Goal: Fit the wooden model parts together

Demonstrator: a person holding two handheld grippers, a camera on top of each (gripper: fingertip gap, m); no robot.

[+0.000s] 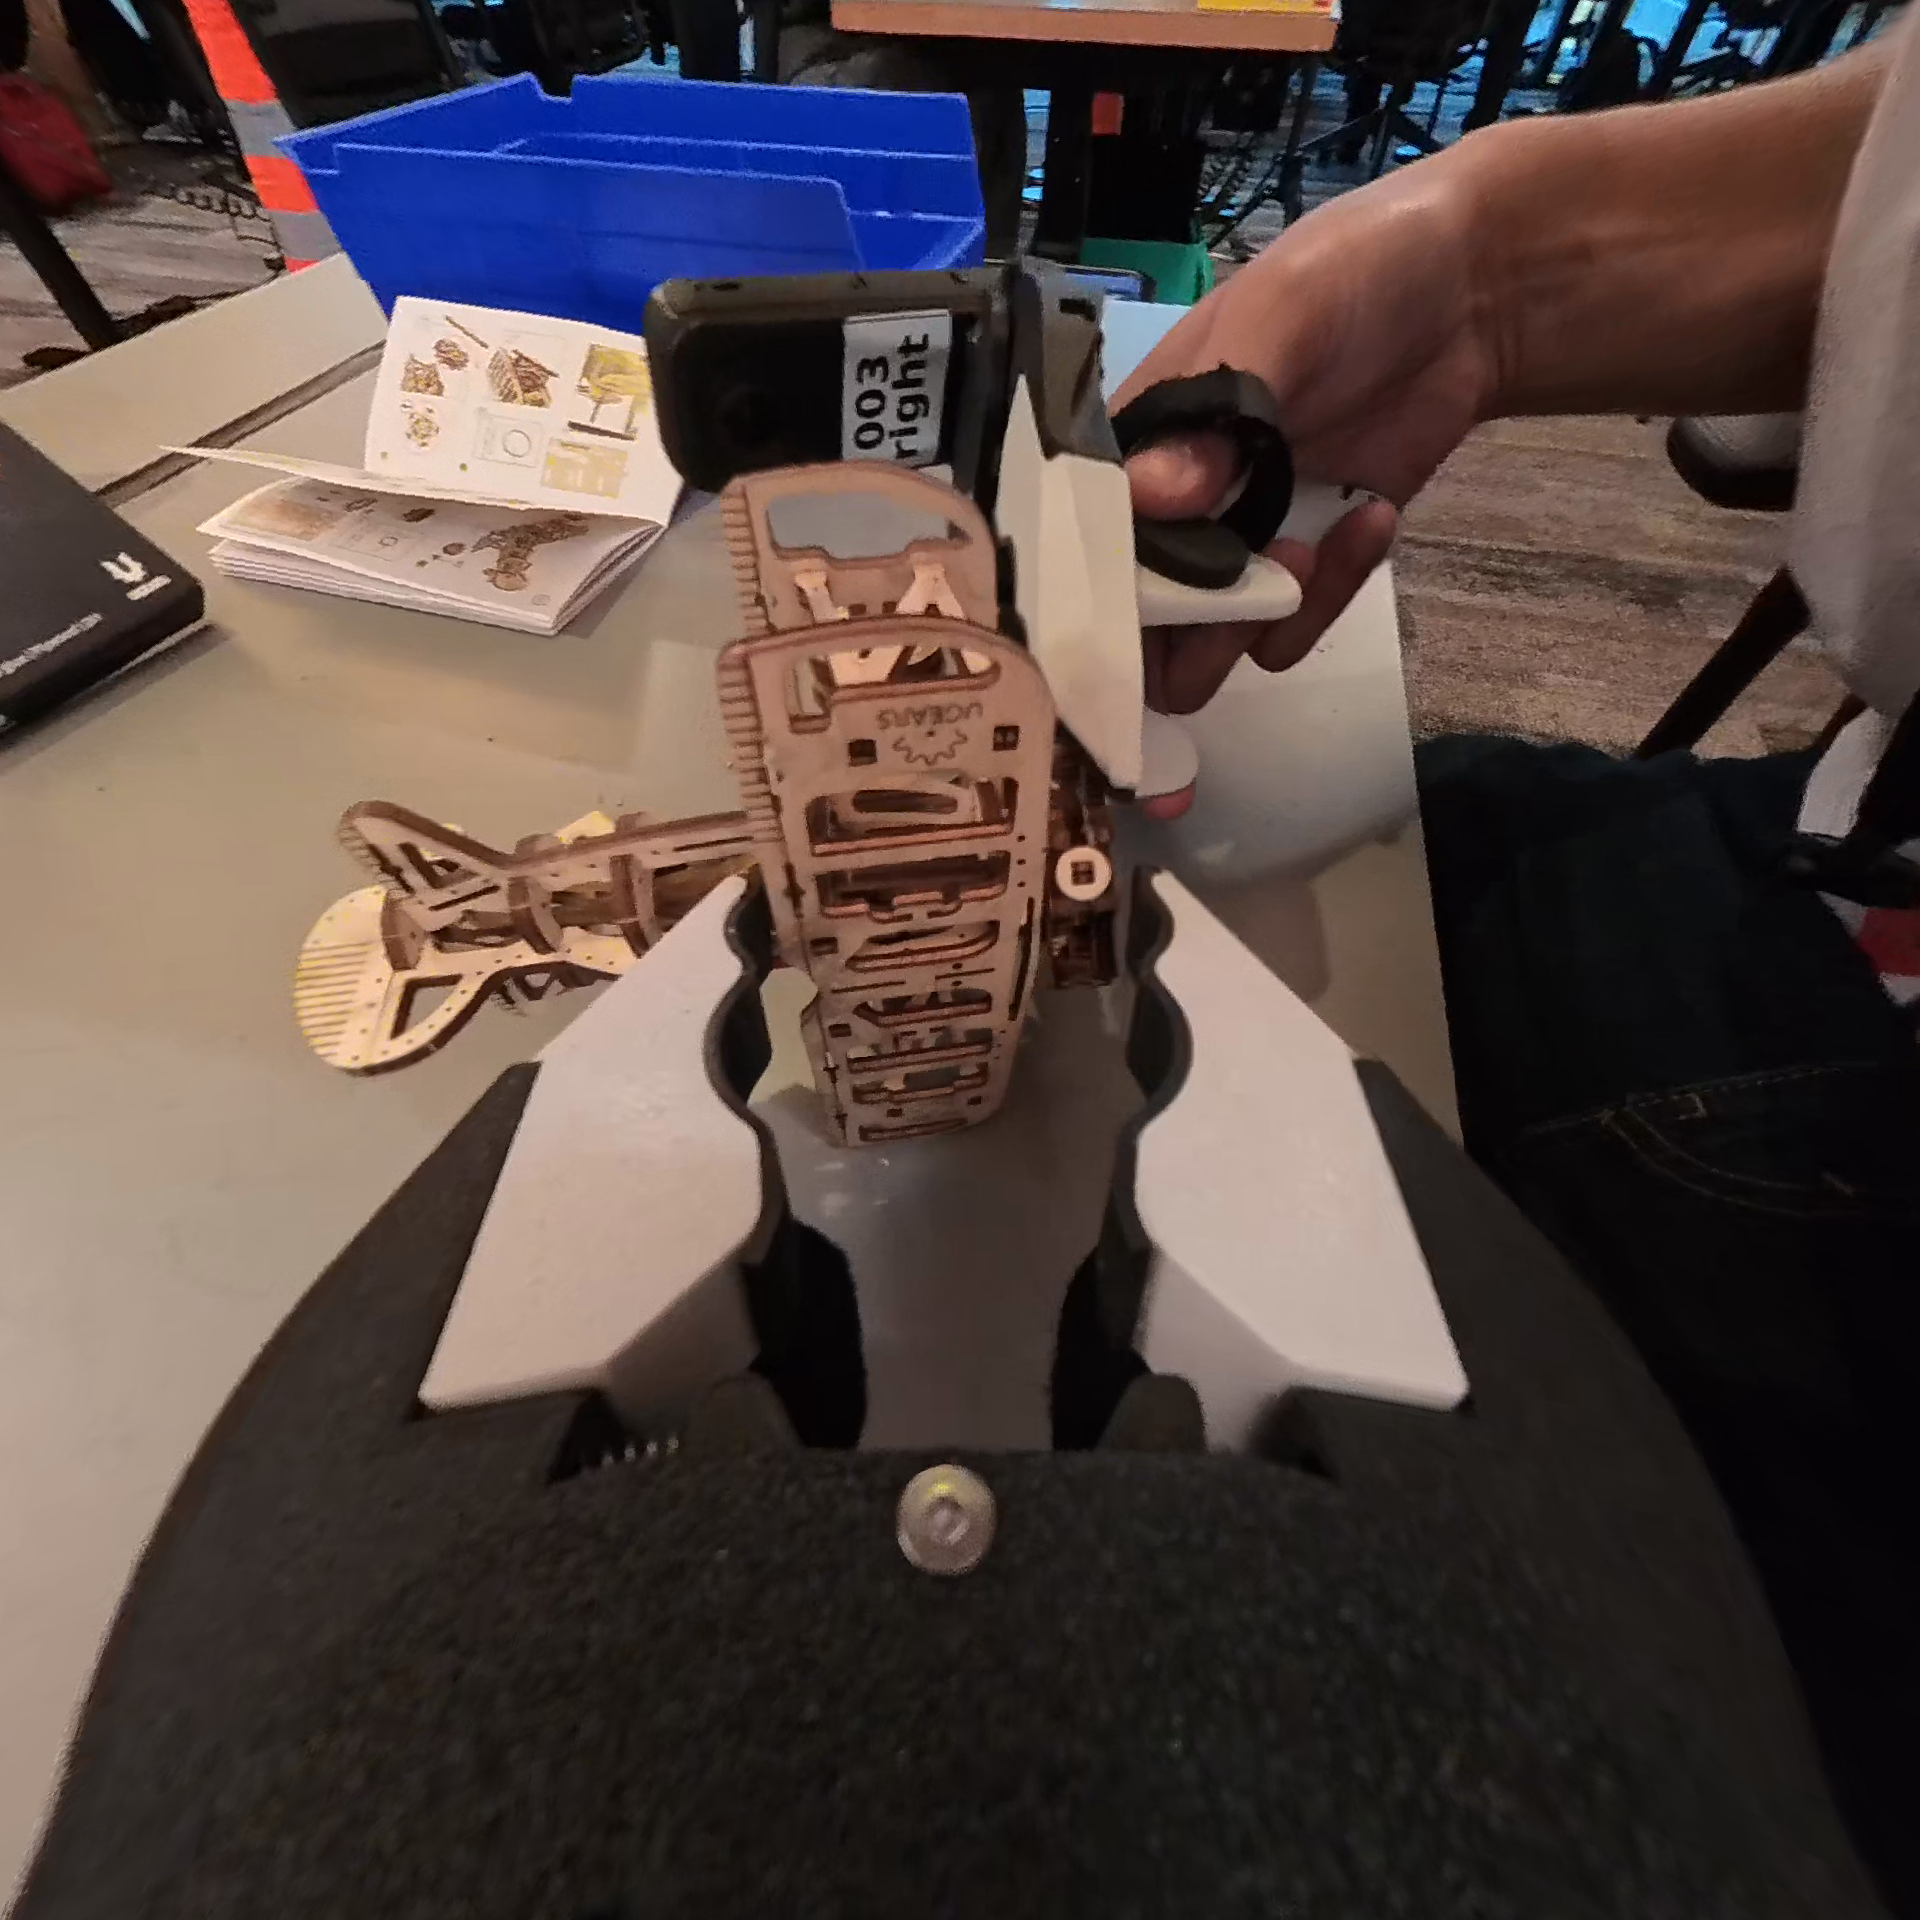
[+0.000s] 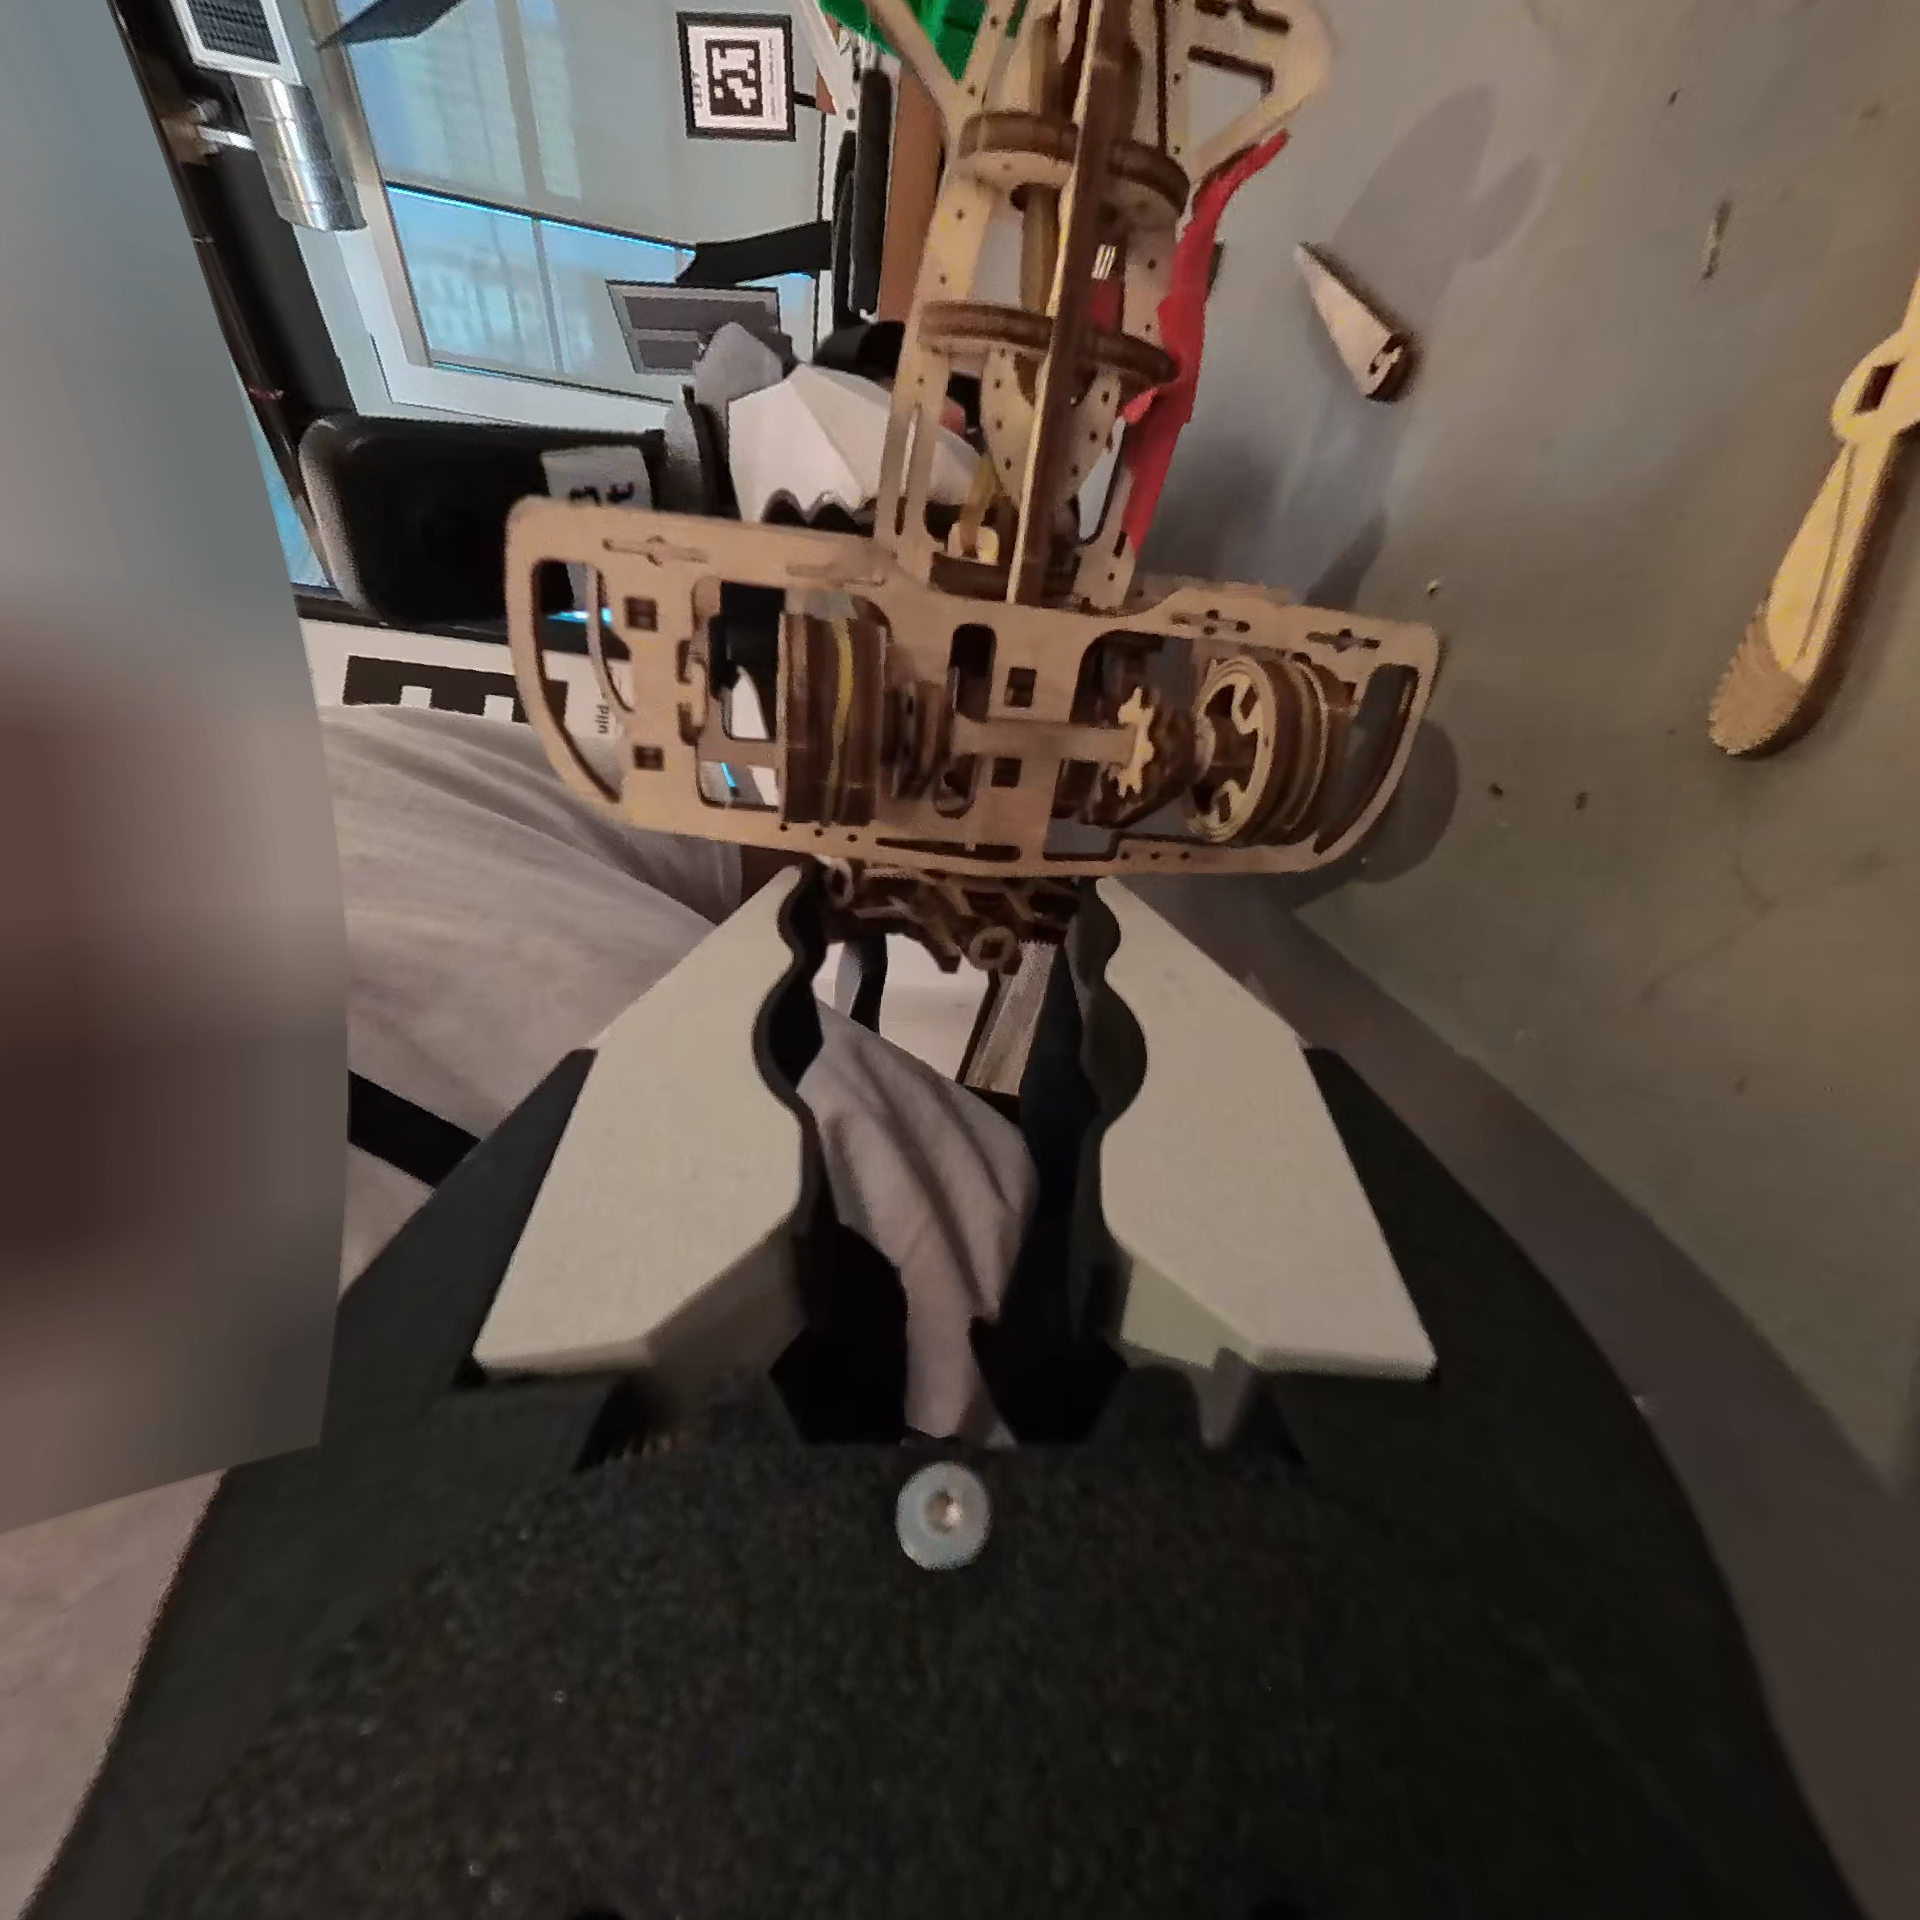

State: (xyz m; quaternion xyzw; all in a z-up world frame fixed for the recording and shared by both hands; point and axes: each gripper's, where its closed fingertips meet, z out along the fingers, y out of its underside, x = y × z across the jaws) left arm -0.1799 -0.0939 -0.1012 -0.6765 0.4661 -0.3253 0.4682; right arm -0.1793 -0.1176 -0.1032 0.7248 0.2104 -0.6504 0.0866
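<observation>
A wooden biplane model (image 1: 904, 831) stands on its side on the grey table (image 1: 208, 831), wings upright and tail (image 1: 416, 935) pointing left. My left gripper (image 1: 945, 894) is open wide, one finger on each side of the wings. I cannot make out any contact. A hand (image 1: 1403, 343) brings my right gripper (image 1: 1091, 748) down from above onto the nose. In the right wrist view the right gripper (image 2: 945, 899) is shut on the dark geared nose under the wing (image 2: 966, 717). One white finger of the left gripper (image 2: 790, 416) shows behind the wing.
A loose wooden cone (image 2: 1361, 322) and a flat wooden blade piece (image 2: 1808, 582) lie on the table (image 2: 1610, 935). An open instruction booklet (image 1: 468, 468), blue bins (image 1: 644, 197) and a black box (image 1: 73, 603) are at the back left. The person sits at the right edge.
</observation>
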